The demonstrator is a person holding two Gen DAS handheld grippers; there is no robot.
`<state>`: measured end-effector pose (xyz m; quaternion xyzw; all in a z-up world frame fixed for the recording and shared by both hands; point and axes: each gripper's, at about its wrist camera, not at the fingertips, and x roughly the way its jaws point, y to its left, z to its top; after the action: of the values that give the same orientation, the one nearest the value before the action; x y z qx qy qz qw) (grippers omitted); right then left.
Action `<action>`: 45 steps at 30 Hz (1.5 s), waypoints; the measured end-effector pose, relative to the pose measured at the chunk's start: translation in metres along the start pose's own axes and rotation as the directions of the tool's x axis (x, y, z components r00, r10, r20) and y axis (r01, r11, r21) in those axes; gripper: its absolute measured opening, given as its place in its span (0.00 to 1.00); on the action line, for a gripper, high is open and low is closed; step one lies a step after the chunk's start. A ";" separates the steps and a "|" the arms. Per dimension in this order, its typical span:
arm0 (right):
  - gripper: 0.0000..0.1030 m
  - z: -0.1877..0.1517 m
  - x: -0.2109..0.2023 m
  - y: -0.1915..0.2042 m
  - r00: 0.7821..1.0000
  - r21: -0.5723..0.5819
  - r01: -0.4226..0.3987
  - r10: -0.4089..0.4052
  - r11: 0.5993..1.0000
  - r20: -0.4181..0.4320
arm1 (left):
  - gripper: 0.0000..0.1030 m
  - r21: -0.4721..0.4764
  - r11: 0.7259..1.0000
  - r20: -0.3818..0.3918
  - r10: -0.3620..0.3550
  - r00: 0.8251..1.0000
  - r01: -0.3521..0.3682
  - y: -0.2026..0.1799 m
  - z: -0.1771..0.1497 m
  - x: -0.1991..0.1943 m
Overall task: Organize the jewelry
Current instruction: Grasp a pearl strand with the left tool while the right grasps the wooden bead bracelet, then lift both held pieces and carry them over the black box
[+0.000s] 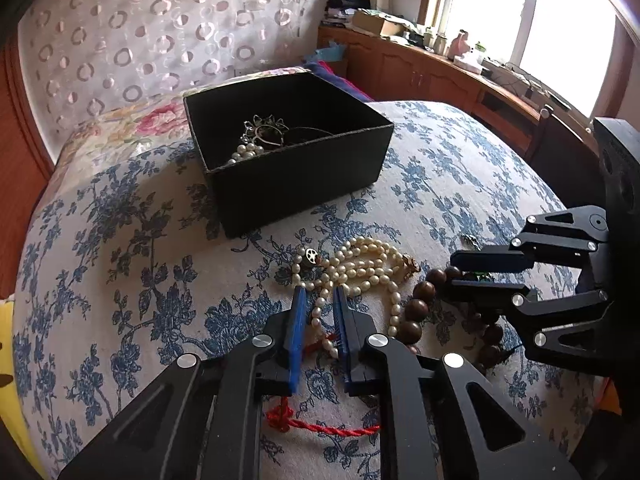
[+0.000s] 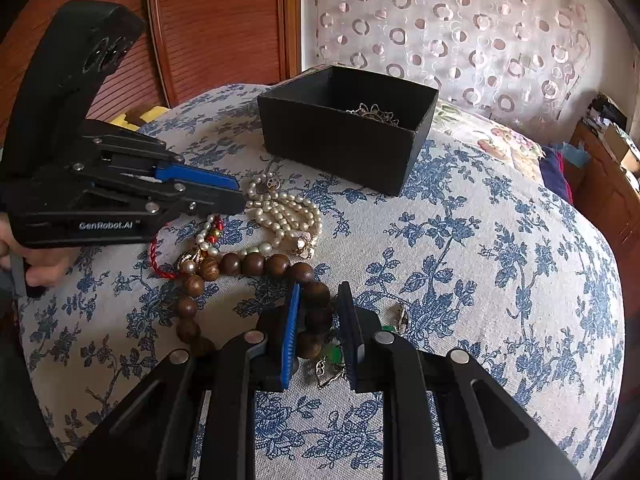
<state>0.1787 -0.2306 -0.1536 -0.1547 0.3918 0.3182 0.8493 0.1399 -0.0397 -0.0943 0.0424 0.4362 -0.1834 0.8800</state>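
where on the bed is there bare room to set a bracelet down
Free: the bedspread right of the black box and right tool, and the stretch left of the left tool. Crowded: between box and tools, where pearls, wooden beads and red cord tangle.

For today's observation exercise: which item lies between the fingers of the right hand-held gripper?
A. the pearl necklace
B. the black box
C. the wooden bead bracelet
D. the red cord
C: the right hand-held gripper straddles the wooden bead bracelet; the pearl necklace lies farther off.
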 end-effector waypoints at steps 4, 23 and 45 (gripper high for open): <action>0.21 0.000 0.000 0.000 1.000 0.000 0.000 0.000 1.000 0.000 | 0.12 0.008 1.000 -0.010 0.003 1.000 -0.003 -0.001 0.001 0.003; 0.15 0.013 -0.015 -0.008 0.999 0.024 -0.043 0.043 0.999 0.028 | 0.04 0.010 1.000 0.100 -0.004 0.995 0.003 -0.001 0.015 -0.030; 0.15 0.055 -0.063 -0.007 0.984 0.004 0.041 -0.041 0.999 0.173 | 0.04 -0.008 0.999 0.314 0.043 0.949 -0.043 0.019 0.061 -0.103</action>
<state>0.1837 -0.2345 -0.0697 -0.1343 0.3136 0.3126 0.8865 0.1357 -0.0070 0.0229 0.0216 0.2899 -0.1682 0.9419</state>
